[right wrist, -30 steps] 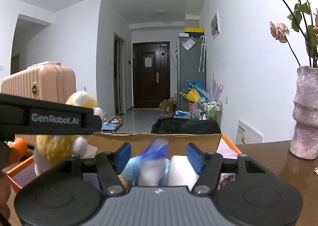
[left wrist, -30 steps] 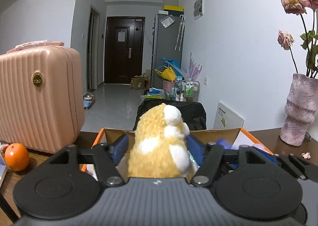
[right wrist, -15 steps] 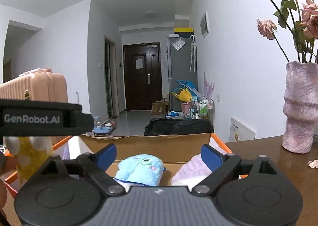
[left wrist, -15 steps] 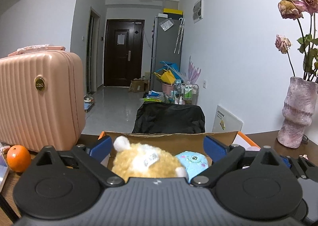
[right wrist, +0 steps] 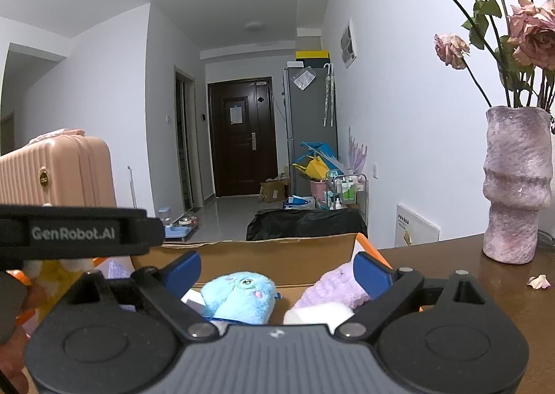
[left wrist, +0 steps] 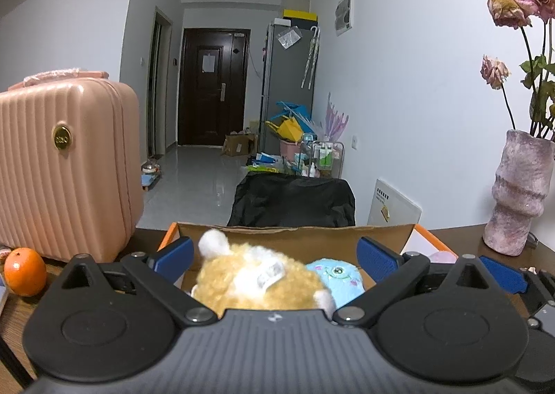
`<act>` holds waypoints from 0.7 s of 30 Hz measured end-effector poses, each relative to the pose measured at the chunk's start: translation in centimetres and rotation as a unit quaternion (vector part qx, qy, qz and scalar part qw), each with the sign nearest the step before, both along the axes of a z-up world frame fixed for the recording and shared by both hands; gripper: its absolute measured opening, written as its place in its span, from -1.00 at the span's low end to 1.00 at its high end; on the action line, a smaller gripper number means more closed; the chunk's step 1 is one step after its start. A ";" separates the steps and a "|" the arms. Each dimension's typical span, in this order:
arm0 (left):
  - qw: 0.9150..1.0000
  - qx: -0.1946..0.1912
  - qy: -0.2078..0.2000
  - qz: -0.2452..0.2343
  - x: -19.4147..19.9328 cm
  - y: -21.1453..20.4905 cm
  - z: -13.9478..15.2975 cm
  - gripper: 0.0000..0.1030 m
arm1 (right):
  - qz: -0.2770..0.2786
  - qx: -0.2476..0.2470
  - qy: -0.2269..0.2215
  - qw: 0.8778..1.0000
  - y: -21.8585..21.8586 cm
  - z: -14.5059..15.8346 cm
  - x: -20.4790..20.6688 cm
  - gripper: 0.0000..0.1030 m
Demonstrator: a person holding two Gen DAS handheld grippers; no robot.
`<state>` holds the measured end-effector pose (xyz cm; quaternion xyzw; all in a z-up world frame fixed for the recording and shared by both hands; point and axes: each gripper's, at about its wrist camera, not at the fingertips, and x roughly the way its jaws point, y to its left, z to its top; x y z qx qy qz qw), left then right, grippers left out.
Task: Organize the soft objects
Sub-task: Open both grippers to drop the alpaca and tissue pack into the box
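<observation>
Both toys released: the left hand-held gripper [left wrist: 275,257] gapes over the yellow plush [left wrist: 258,281]; the right hand-held gripper [right wrist: 277,271], still opening, clears the blue plush [right wrist: 239,297] in the cardboard box [right wrist: 277,248].

Pink suitcase [left wrist: 66,165]; orange [left wrist: 25,271]; flower vase [left wrist: 520,193]

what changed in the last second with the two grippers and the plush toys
Both let go. The left gripper released the yellow and white plush toy, which dropped from upright to lying in the cardboard box. The right gripper, jaws opening, released the light blue plush toy beside the lilac plush. The pink suitcase, orange and vase stayed put.
</observation>
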<state>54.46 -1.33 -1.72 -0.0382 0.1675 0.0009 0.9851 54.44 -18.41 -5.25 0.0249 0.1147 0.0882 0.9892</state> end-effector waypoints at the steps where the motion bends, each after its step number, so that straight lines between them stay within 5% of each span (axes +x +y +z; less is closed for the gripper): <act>1: 1.000 -0.001 0.001 0.000 0.1 0.0 -0.1 0.99 | -0.001 0.000 0.000 1.000 -0.1 0.0 0.0 0.84; 21: 1.000 -0.009 -0.022 0.010 -3.9 0.0 1.7 1.00 | -0.010 0.005 -0.005 1.000 -2.7 0.6 -3.3 0.98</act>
